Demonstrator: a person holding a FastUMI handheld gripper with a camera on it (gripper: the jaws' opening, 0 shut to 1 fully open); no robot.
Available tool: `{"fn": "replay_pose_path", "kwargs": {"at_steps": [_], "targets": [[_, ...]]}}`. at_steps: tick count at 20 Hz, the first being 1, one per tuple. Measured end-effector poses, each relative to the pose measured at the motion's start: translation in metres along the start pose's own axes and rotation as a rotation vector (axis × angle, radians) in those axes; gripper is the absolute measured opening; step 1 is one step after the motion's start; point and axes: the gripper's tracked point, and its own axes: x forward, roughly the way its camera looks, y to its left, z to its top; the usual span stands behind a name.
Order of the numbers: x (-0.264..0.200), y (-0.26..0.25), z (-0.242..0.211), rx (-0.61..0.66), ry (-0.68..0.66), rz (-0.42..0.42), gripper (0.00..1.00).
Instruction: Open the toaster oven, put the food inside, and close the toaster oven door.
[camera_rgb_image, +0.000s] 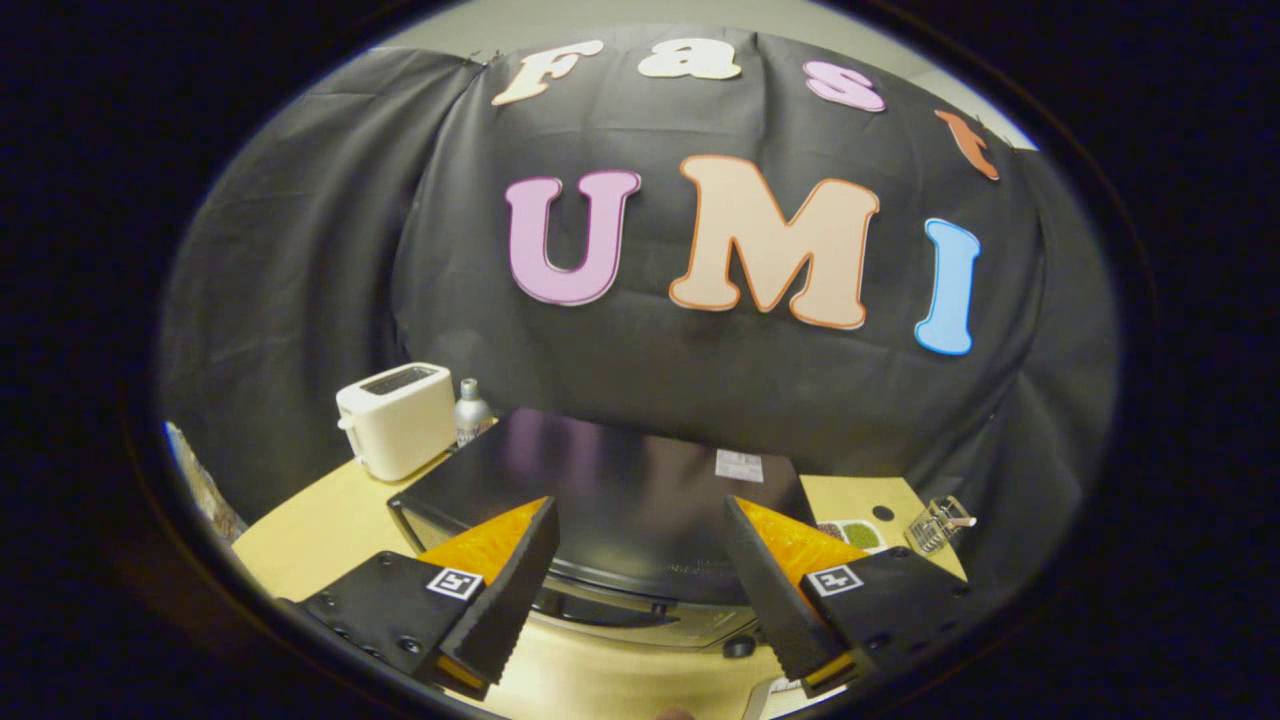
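Observation:
A black toaster oven (620, 490) stands on the light wooden table (320, 530), seen from above so its glossy top faces me. Its front edge and handle area (620, 605) lie just ahead of and between my fingers; whether the door is open or closed I cannot tell from this angle. My gripper (640, 540) hovers above the oven's front, open wide, with nothing between the fingers. A small plate with green and dark food (850, 533) sits on the table to the right of the oven, partly behind the right finger.
A white pop-up toaster (398, 418) and a small silver bottle (470, 410) stand at the back left of the oven. A small clear wire-like holder (938, 524) sits at the table's right edge. Black cloth walls the booth close behind.

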Motion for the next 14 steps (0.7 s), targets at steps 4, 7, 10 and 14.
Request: {"fn": "replay_pose_path", "kwargs": {"at_steps": [4, 7, 10, 14], "targets": [[0.002, 0.003, -0.026, -0.011, 0.056, 0.003, 1.00], [0.001, 0.002, -0.035, 0.001, 0.064, 0.002, 1.00], [-0.006, 0.005, -0.039, 0.013, 0.074, 0.015, 1.00], [-0.021, 0.007, -0.050, 0.053, 0.097, 0.037, 1.00]]}}
